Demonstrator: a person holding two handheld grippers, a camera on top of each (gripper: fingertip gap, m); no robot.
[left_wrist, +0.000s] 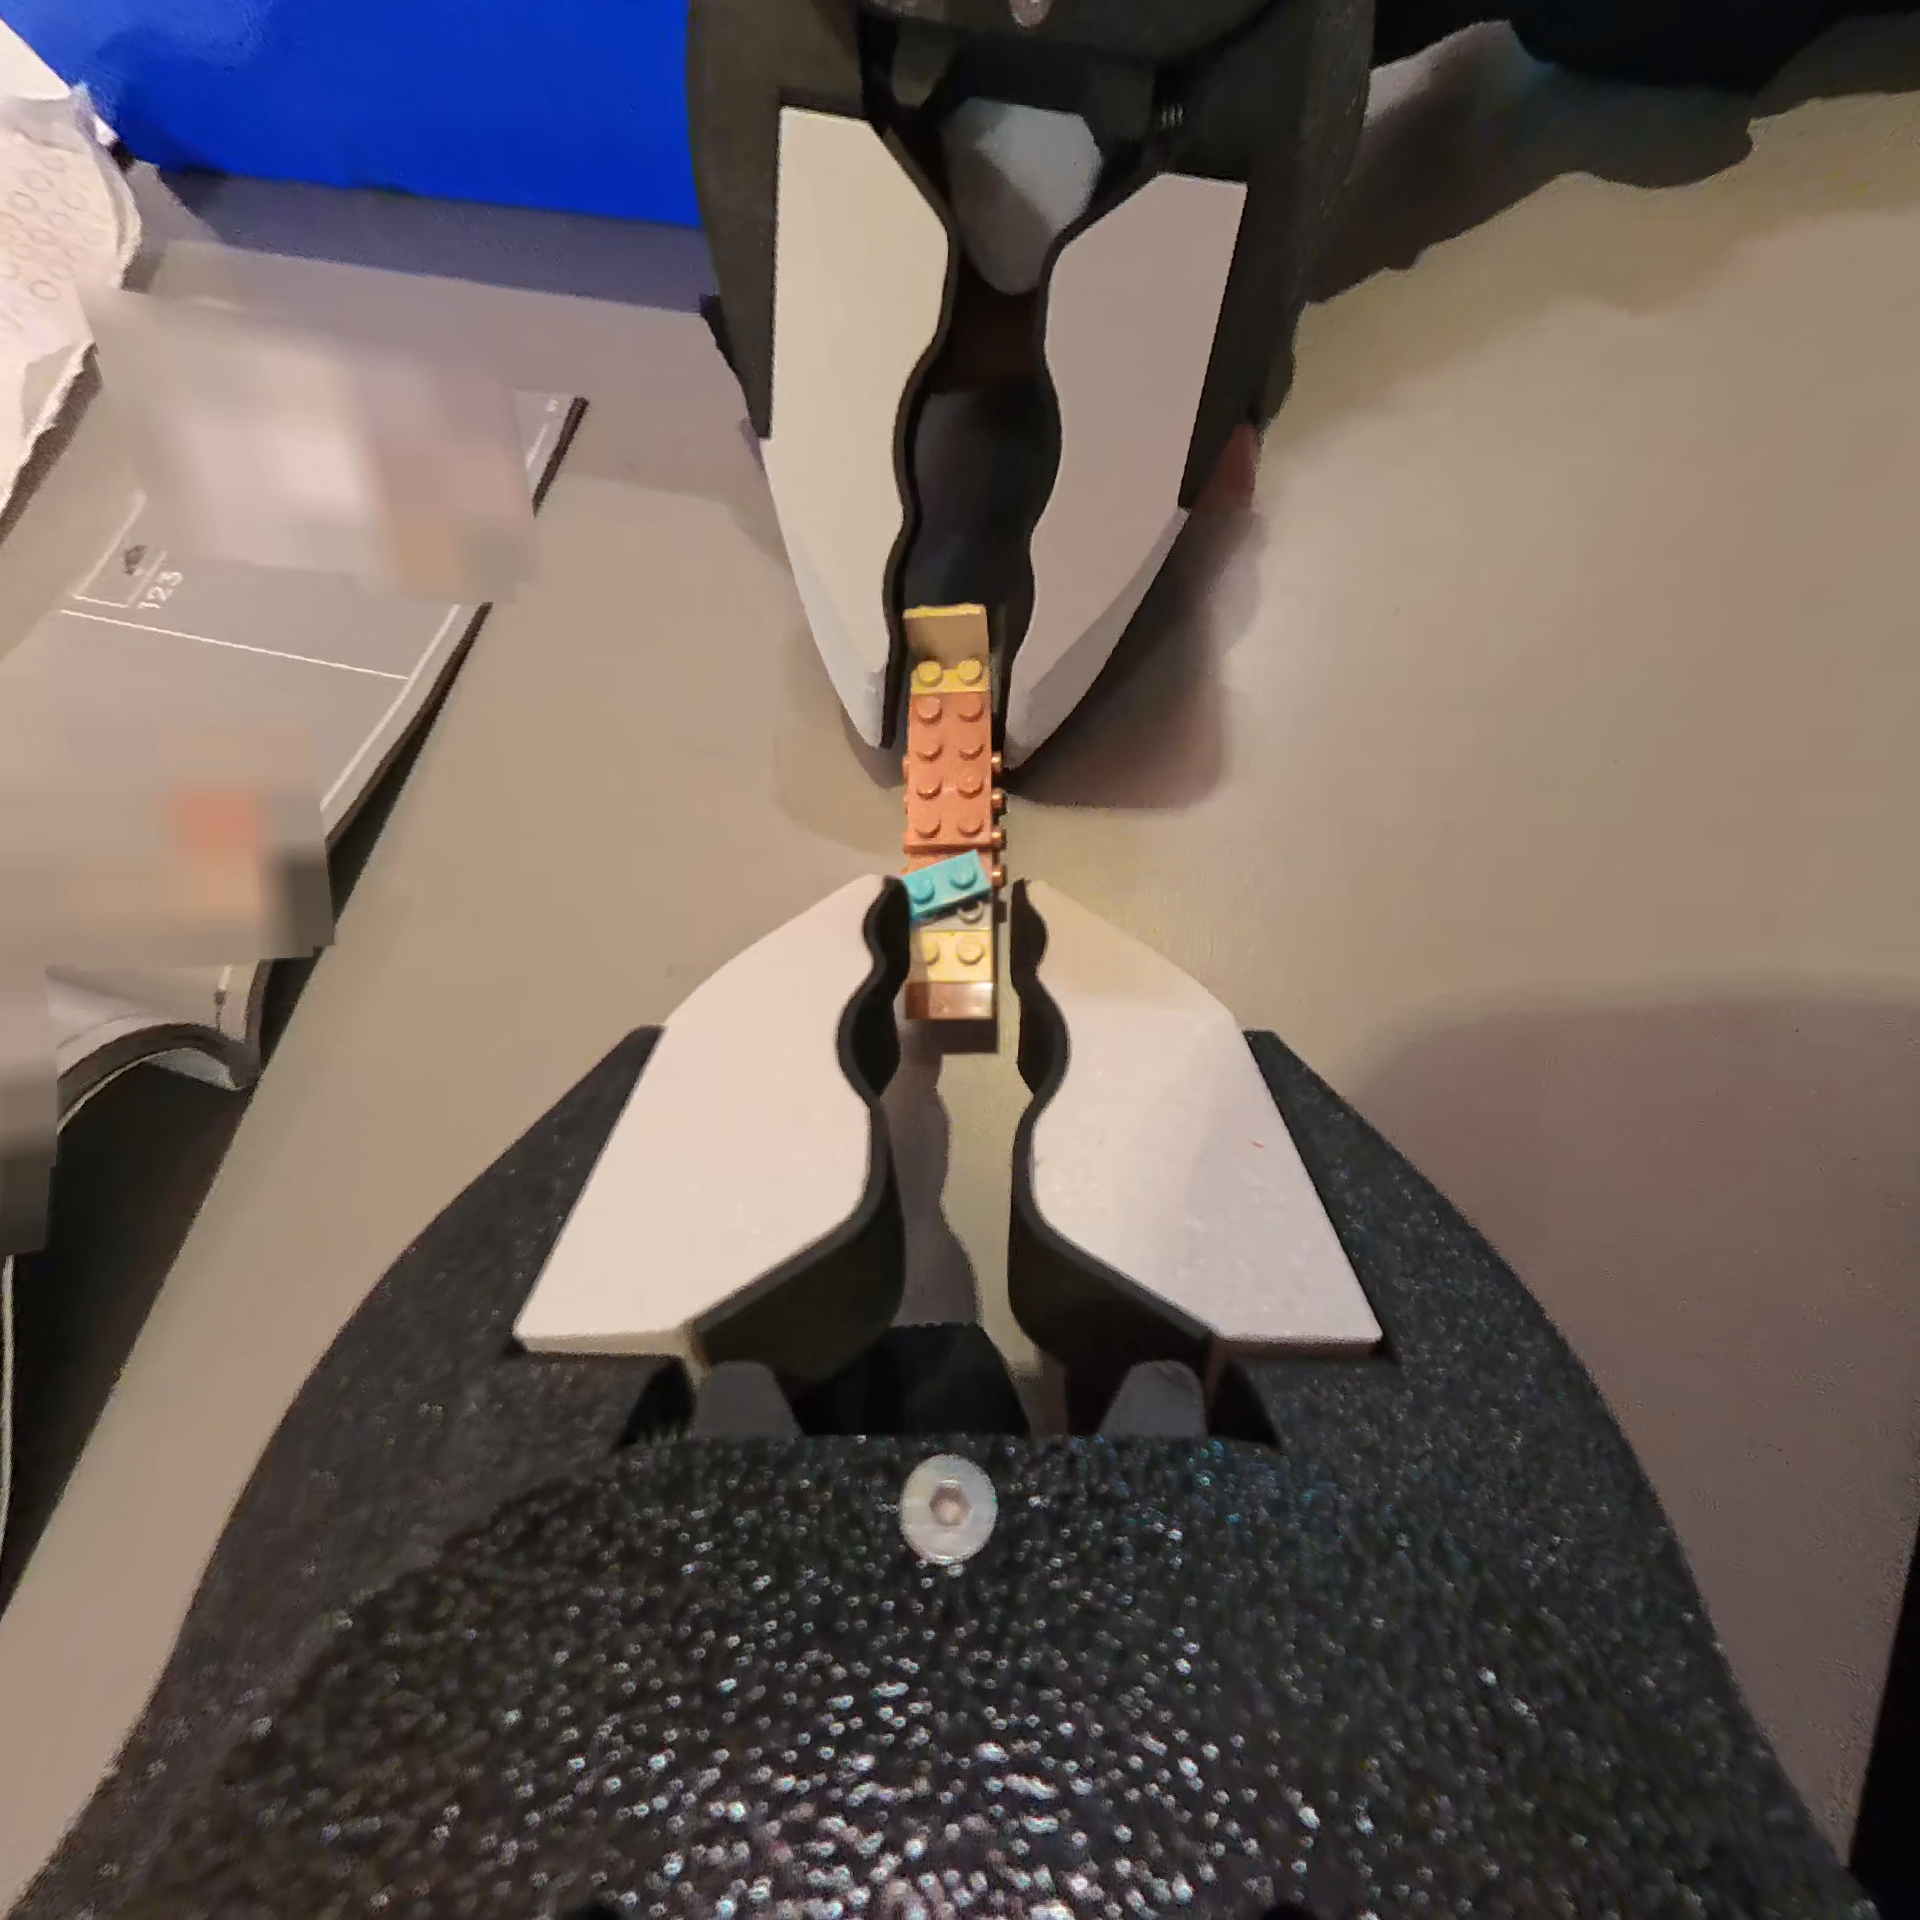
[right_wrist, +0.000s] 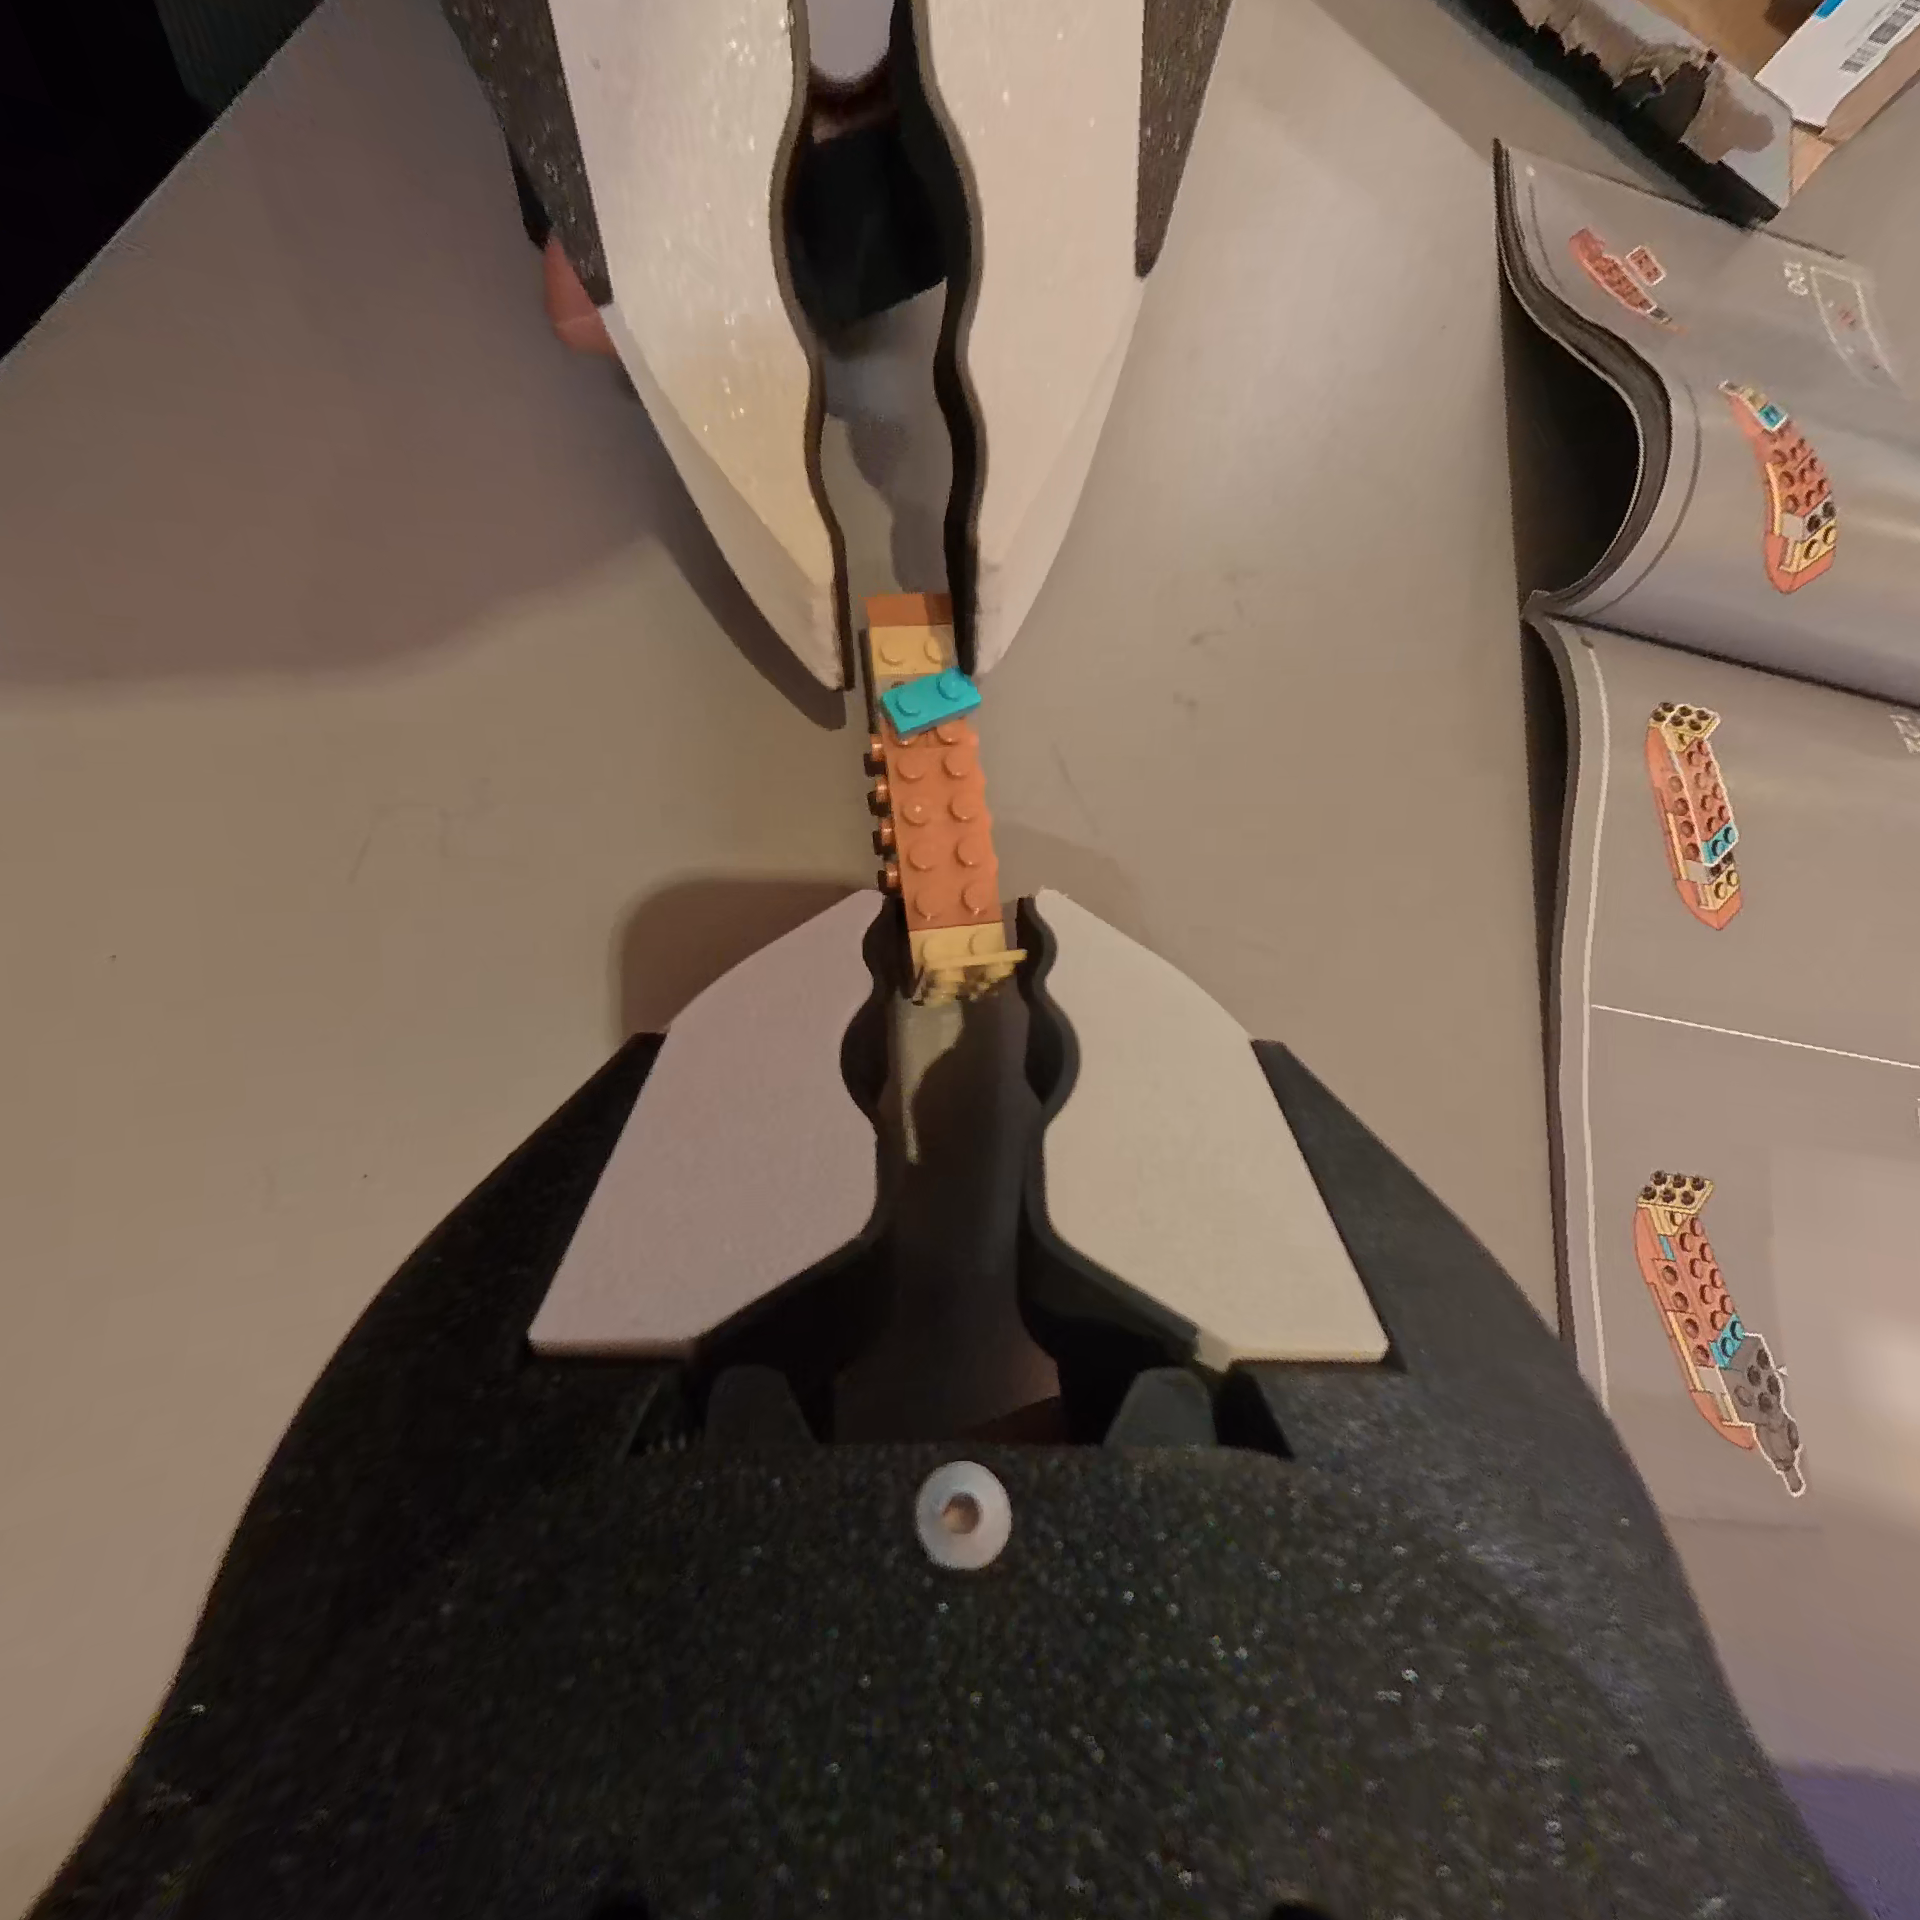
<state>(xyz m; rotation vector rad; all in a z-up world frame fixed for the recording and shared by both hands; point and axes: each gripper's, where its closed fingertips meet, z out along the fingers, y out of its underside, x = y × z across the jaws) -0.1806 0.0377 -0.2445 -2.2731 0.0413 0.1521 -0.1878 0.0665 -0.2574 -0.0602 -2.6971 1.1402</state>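
Two handheld grippers meet tip to tip at the frame's centre over a grey table (left_wrist: 1455, 831), sharing a long orange brick assembly (left_wrist: 948, 774) with a turquoise plate (left_wrist: 945, 885) askew on top. The left gripper (left_wrist: 951, 956) is narrowed on the tan-and-brown end, the right gripper (right_wrist: 951, 951) on the tan far end. An open instruction booklet (right_wrist: 1745, 935) lies along the right edge of the right wrist view.

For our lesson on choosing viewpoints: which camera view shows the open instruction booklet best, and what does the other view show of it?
The right wrist view: the instruction booklet lies open at the right, several printed building pictures clear. The left wrist view shows only grey pages at the left edge, largely under blurred patches.
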